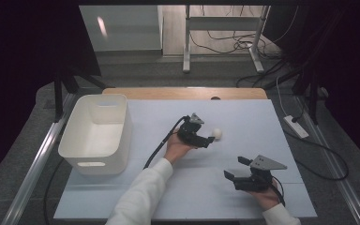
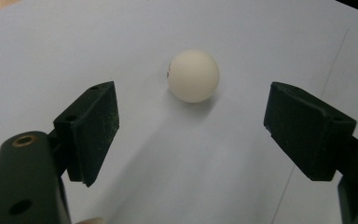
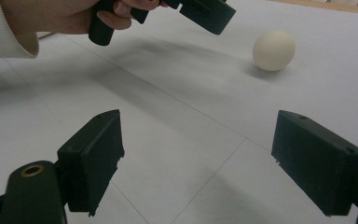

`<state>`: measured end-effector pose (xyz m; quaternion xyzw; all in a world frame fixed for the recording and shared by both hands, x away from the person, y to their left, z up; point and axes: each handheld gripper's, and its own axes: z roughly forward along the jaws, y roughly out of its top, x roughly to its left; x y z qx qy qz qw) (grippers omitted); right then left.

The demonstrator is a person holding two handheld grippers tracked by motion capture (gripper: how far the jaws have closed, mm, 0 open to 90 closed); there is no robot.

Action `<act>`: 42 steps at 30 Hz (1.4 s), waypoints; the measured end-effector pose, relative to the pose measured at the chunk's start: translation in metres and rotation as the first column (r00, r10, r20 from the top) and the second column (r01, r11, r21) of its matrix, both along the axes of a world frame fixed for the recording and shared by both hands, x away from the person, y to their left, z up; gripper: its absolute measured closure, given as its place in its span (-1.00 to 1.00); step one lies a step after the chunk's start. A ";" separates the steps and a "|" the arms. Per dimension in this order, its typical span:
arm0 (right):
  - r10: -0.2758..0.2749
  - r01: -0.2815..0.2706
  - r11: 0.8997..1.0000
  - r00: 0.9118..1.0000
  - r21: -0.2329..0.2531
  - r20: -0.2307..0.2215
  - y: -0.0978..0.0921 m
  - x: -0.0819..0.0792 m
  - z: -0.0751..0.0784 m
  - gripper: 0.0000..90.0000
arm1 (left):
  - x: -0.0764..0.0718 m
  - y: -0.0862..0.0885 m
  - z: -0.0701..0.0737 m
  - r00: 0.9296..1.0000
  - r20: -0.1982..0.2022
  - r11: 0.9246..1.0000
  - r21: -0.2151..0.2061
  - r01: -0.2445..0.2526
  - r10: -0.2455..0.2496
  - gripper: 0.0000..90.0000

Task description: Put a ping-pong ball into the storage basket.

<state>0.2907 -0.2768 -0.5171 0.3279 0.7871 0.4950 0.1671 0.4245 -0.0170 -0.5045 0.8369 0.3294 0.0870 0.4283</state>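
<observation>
I am holding my left gripper point(image 1: 209, 138) out over the middle of the pale, matte table sheet point(image 1: 243, 117), and its two black jaws are standing wide apart with nothing between them. In the left gripper view the jaws are showing as blocky, flat-faced pads point(image 2: 93, 130) with a slightly dusty, rubbery look, and the small ball point(image 2: 193, 75) is sitting on the sheet just ahead of them, beyond their tips and not touching either one. The ball is round, smooth and cream-white, with a tiny reddish mark on its side, and it is casting a soft shadow on the sheet. In the high view it is lying just beside the tip of my left gripper, near the table's centre.

My right gripper point(image 1: 238, 168) is resting nearer to me, at the right of the table and well apart from the ball; its jaws are gaping too, empty, and a grey three-cornered plate is sitting on top. Its own view is looking across the sheet's faint straight seams toward the ball point(image 3: 273, 50).

A white, rounded-corner plastic bin point(image 1: 95, 133) with a cut-out handle is standing at the table's left, well apart from the ball.
</observation>
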 end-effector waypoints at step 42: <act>-0.010 0.010 1.000 1.000 0.002 -0.011 -0.003 0.002 -0.002 -0.64 | 0.036 -0.043 -0.023 0.998 -0.053 0.998 0.061 0.022 -0.019 -0.33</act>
